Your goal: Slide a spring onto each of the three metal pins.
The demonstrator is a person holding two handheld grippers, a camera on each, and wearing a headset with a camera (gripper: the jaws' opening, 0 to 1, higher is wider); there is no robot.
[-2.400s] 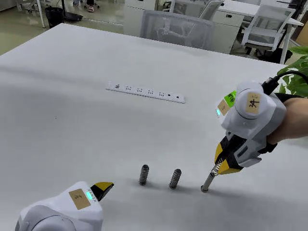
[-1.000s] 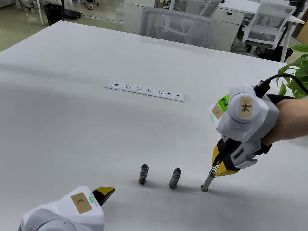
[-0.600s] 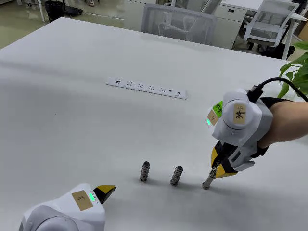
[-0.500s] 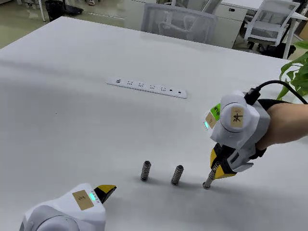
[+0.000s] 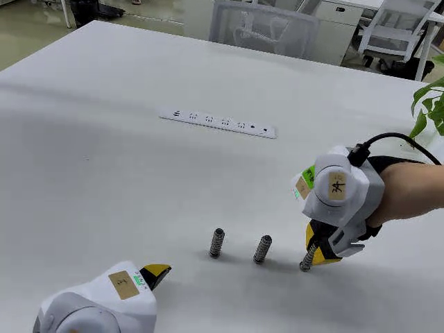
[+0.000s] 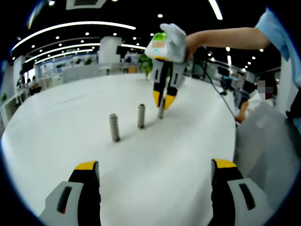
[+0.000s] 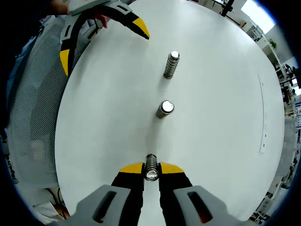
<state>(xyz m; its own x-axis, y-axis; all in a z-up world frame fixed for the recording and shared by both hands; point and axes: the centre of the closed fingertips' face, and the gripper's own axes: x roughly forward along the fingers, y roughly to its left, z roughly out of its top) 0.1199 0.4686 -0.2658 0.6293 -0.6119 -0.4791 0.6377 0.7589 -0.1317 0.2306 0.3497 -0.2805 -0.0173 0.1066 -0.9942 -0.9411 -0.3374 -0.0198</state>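
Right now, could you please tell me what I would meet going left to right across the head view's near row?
left gripper, first sprung pin, second sprung pin, right gripper, shut on the third spring.

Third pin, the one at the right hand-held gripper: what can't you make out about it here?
- Head view: the right hand-held gripper covers the top of the third pin.
- Right gripper view: end-on, so how far down the spring sits is unclear.
- Left gripper view: too small to tell.
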